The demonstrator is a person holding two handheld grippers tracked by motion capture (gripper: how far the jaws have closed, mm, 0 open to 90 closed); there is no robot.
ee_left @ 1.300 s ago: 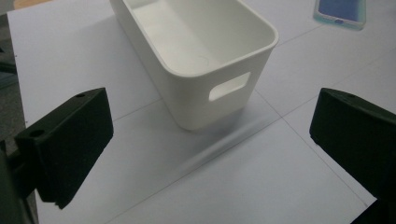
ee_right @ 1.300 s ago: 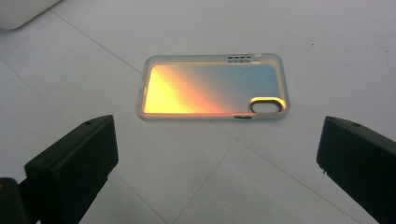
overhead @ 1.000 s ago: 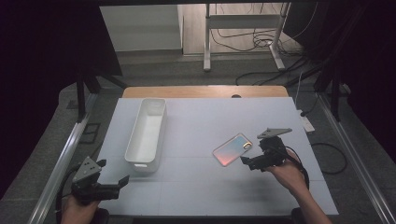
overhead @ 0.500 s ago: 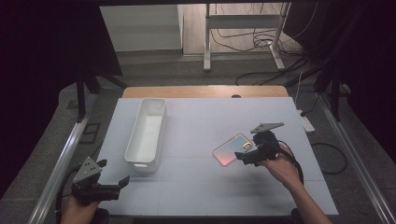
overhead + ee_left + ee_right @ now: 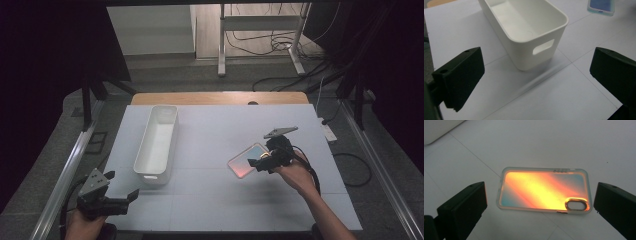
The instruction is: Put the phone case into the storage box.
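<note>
Overhead and gripper-mounted views of a two-handed workspace. The right gripper [image 5: 261, 163] is held low over the desk [image 5: 220, 125] at the near right edge of a phone case [image 5: 246, 160], which lies flat on the white desk surface, right of centre and well apart from the white bin [image 5: 157, 142]. In the right gripper view the phone case [image 5: 544, 191] lies crosswise between the two black fingers [image 5: 461, 212], its iridescent orange-to-blue back facing up and its oval camera opening toward the right-hand finger. The fingers are spread wide, wider than the case is long, and grip nothing; a strip of bare desk shows between each finger and the nearest end of the case. Whether the fingertips touch the desk surface cannot be judged from these angles.

The left gripper [image 5: 122, 199] is held at the near left corner of the desk, just short of the near end of the white bin. In the left gripper view its fingers [image 5: 459, 77] likewise stand wide apart and empty, framing the near end wall of the white bin [image 5: 529, 35] with its slot handle; the bin appears empty. The phone case [image 5: 601, 6] lies beyond it, at the upper right of that view.
</note>
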